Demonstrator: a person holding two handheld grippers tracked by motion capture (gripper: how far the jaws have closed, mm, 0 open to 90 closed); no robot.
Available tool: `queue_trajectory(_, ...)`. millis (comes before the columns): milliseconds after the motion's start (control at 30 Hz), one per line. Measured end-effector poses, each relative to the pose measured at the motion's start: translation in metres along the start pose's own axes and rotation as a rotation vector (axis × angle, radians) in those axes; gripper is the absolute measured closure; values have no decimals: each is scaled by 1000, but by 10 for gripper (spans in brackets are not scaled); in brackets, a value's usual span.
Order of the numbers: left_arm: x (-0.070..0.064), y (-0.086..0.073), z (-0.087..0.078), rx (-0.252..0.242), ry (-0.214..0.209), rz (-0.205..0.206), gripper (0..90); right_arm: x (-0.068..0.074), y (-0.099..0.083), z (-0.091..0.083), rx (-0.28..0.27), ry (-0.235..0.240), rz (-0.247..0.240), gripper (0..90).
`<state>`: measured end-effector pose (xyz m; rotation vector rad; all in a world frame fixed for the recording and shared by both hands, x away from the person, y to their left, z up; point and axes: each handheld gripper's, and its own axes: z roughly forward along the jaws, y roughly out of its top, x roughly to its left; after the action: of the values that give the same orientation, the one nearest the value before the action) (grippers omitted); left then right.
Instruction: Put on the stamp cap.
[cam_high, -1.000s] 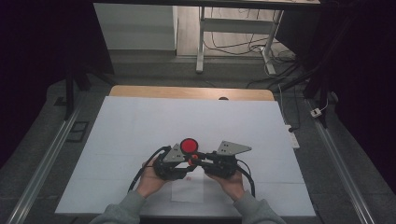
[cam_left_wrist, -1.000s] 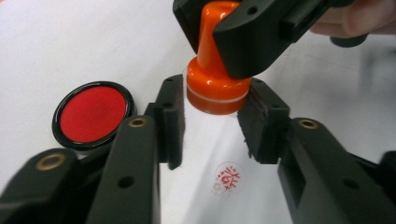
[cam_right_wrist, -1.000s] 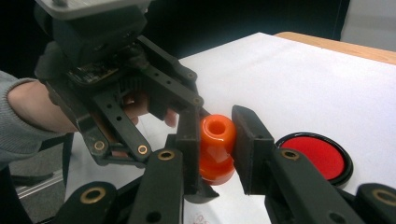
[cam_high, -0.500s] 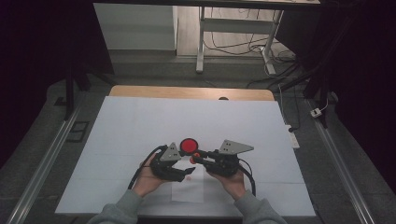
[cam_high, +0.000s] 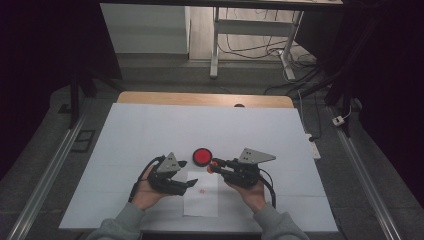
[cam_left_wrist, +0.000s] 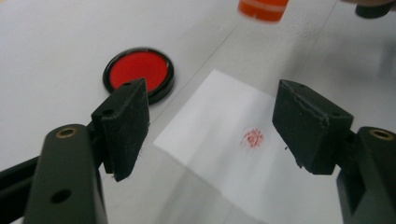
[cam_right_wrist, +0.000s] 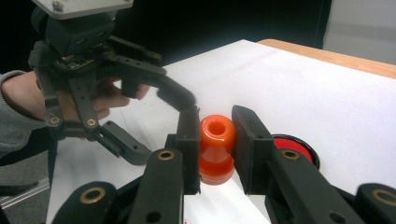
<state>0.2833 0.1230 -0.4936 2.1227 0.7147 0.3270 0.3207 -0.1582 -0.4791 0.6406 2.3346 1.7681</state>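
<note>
An orange stamp (cam_right_wrist: 216, 144) sits upright between the jaws of my right gripper (cam_right_wrist: 216, 135), which is shut on it. In the high view the right gripper (cam_high: 214, 165) holds the stamp (cam_high: 212, 164) just right of a round red ink pad (cam_high: 202, 156). A white sheet of paper (cam_high: 201, 202) lies in front of the pad and carries a red stamp mark (cam_left_wrist: 252, 138). My left gripper (cam_left_wrist: 217, 126) is open over the sheet's left part with nothing between its pads. In the left gripper view the ink pad (cam_left_wrist: 138, 72) is beyond the left jaw.
A white mat (cam_high: 150, 130) covers the table, with a wooden edge (cam_high: 200, 98) at the far side. Metal rails (cam_high: 45, 175) run along both sides. Desk legs and cables (cam_high: 260, 50) stand on the floor beyond.
The two grippers have drawn apart. The left one pulled back to the left, off the sheet's middle. The right one shifted right with the stamp, and the red mark now shows.
</note>
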Motion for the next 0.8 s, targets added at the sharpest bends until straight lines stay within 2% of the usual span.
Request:
queue_trajectory(500, 11, -46, -38, 15, 104, -76, 272, -10, -1, -7, 8, -41, -6, 725)
queue_trajectory(800, 14, -69, -63, -4, 150, -120, 268, -16, -2, -12, 9, -67, -3, 725)
